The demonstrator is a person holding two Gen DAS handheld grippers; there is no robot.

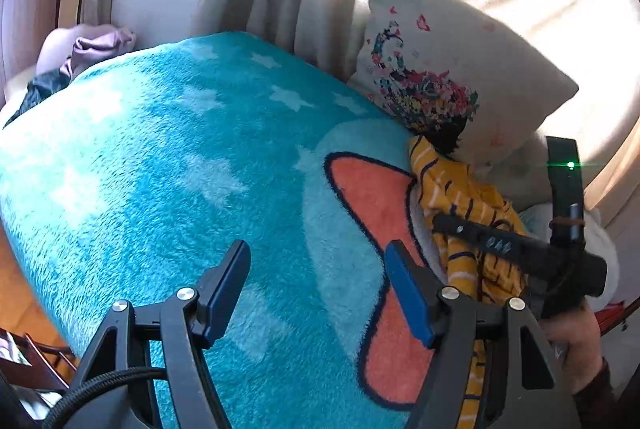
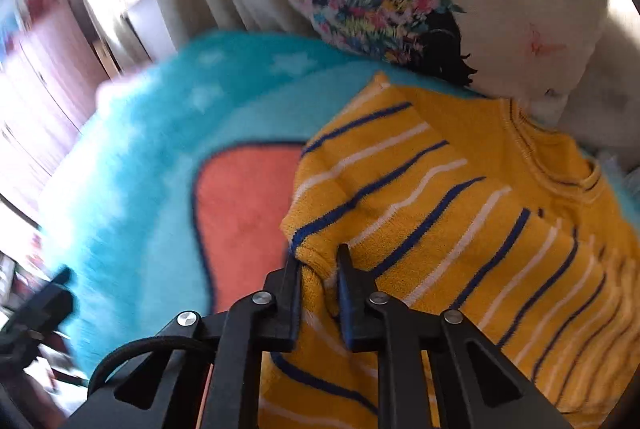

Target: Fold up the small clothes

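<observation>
A small yellow sweater (image 2: 460, 189) with blue and white stripes lies bunched on the turquoise fleece blanket (image 1: 180, 157), below the pillow. My right gripper (image 2: 320, 265) is shut on a fold at the sweater's left edge and holds it raised. In the left wrist view the sweater (image 1: 460, 197) is at the right, partly hidden behind the right gripper's body (image 1: 516, 249). My left gripper (image 1: 318, 269) is open and empty above the blanket, left of the sweater.
A white pillow (image 1: 460, 69) with a flower print leans against the curtains at the back right. Purple and dark clothes (image 1: 92, 49) are piled at the blanket's far left corner. The blanket has an orange patch (image 1: 372, 197). Wooden floor (image 1: 20, 293) shows at left.
</observation>
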